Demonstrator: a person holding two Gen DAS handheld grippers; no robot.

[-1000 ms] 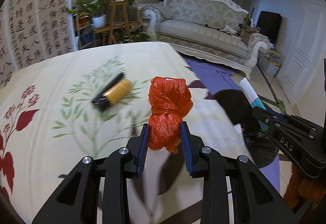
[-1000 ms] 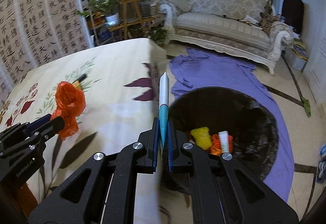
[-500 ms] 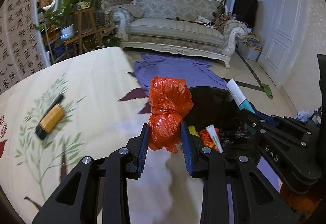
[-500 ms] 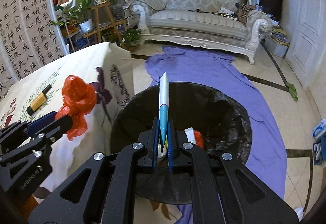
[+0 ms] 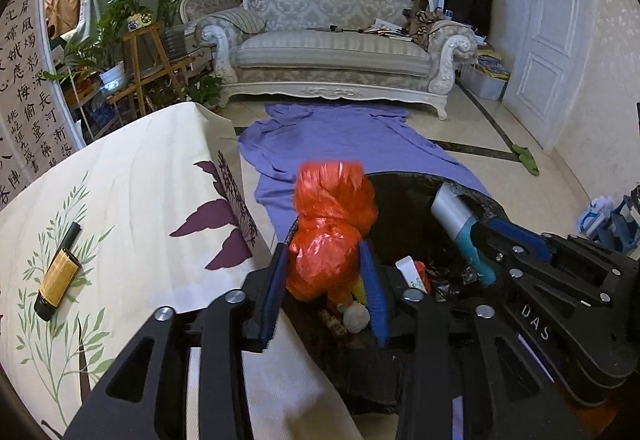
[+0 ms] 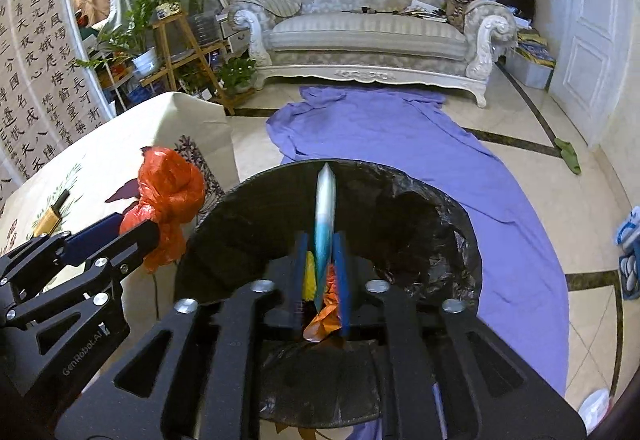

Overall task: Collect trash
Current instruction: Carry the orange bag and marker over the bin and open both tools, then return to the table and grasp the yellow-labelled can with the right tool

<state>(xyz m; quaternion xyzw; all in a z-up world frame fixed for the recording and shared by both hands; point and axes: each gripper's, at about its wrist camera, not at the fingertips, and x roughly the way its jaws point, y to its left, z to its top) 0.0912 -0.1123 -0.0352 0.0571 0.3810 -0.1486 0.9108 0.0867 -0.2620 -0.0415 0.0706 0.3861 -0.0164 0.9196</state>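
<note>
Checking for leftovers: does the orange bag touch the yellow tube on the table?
Apart. Left wrist view: bare tablecloth lies between the orange bag and the yellow tube.

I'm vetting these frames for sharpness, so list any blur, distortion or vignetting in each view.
Left wrist view: the orange bag is smeared on top, the sofa sharp, the door bowed by fisheye. Right wrist view: the white-and-teal tube is streaked lengthwise; the frame corners are black.

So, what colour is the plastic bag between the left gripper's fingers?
Bright orange-red plastic bag; the left wrist view shows it best.
</note>
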